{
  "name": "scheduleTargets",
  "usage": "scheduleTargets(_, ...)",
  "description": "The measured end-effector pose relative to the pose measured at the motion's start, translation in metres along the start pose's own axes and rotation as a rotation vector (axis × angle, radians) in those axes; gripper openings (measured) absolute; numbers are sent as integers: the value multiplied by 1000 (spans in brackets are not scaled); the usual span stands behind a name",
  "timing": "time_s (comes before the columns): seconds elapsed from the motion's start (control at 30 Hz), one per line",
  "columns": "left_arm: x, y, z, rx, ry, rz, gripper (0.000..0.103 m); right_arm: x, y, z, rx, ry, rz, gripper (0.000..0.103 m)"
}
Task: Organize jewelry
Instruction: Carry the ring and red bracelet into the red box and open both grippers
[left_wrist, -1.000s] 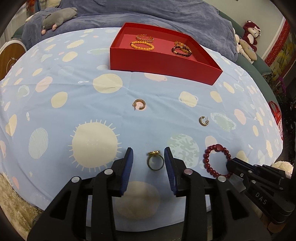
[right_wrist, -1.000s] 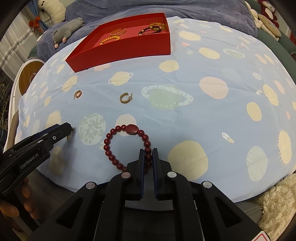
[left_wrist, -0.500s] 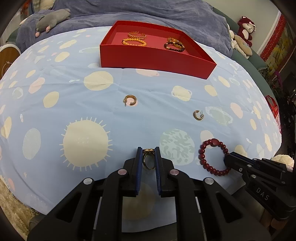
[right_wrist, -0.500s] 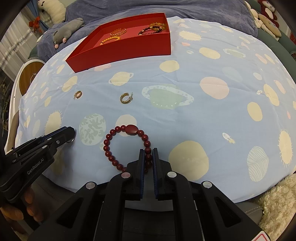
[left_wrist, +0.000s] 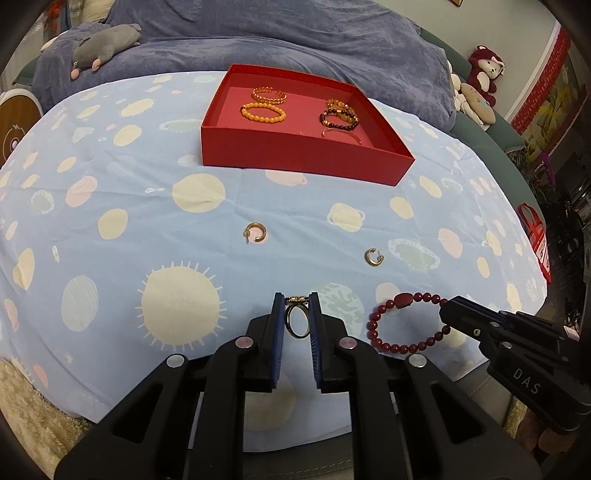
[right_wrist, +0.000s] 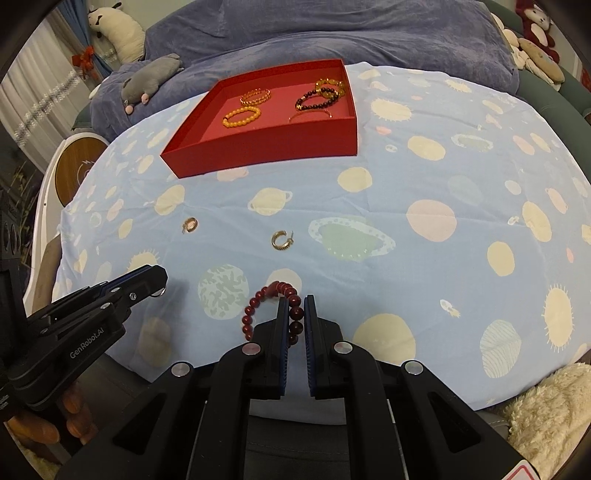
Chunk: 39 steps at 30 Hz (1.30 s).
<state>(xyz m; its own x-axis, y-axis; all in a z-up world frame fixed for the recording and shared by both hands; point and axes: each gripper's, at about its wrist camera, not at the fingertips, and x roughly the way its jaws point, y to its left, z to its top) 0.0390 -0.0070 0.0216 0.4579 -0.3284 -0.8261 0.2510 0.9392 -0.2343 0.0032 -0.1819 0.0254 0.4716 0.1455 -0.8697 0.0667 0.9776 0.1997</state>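
Blue planet-print cloth (left_wrist: 110, 206); left hand-held gripper (left_wrist: 296, 317) pinches gold ring (left_wrist: 296, 320).

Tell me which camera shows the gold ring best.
The left wrist view: the gold ring stands upright and whole, pinched between the left gripper's blue pads. The right wrist view shows only a small glint of it under that gripper's tip.

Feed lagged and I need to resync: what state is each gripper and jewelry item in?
left gripper: shut on gold ring
right gripper: shut on red bead bracelet
two hoop earrings: loose on the cloth
red box: open, bracelets inside
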Motion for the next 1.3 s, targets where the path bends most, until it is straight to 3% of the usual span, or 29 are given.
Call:
scheduleTargets(0.33,-18,1,49,35,-39,-10,13,-31,2,54,-37,-117,8,8)
scheduleTargets(0.73,2,-3,161,73,-151,7,13,-18,21,167,-99,-234,55,8)
scheduleTargets(0.97,47,1,194,71,-128,36,13,30,31,196,-106,-197,63,8)
scheduleTargets(1.3,104,17,195,38,-50,79,13,90,11,198,-78,-98,13,8)
